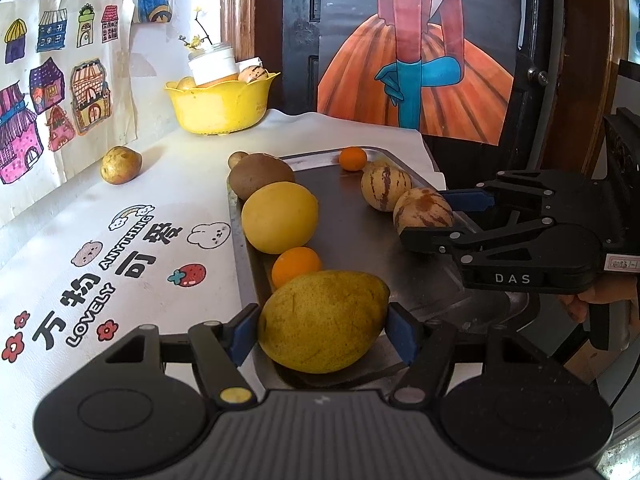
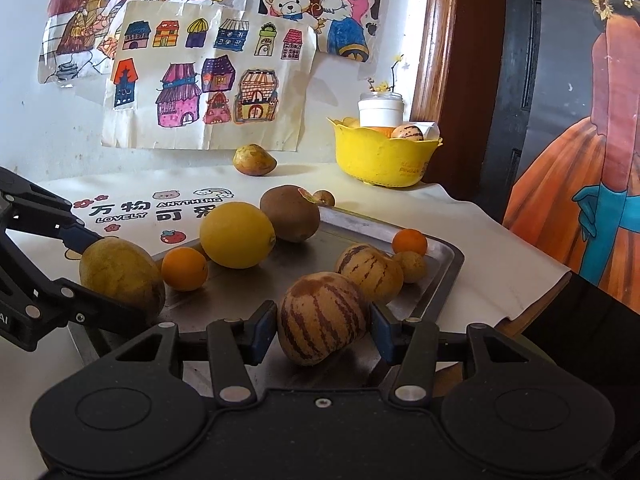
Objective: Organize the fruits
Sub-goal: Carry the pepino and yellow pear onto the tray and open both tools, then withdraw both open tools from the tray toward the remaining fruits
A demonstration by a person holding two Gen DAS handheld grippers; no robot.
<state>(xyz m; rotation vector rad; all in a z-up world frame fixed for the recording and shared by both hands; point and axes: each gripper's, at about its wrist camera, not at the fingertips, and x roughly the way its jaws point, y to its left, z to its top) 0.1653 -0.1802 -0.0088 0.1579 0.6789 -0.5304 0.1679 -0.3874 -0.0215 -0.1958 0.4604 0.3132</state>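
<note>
A yellow-green mango (image 1: 324, 320) lies at the near left corner of the metal tray (image 1: 352, 232), and my left gripper (image 1: 322, 334) is shut on it, blue pads against both sides. On the tray's right side my right gripper (image 2: 323, 332) is shut on a brown-striped melon (image 2: 324, 316) that rests on the tray (image 2: 256, 284). The left wrist view shows the right gripper (image 1: 428, 218) from the side, the right wrist view the left gripper (image 2: 124, 280). Along the tray's left edge sit an orange (image 1: 296, 266), a big yellow fruit (image 1: 280, 216) and a brown fruit (image 1: 260, 178).
A second striped melon (image 1: 385, 188) and a small orange (image 1: 353, 159) sit at the tray's far right. A yellow bowl (image 1: 220, 108) with fruit and a white jar stands at the back. A lone pear (image 1: 120, 165) lies near the wall drawings. A hand (image 1: 592, 300) holds the right gripper.
</note>
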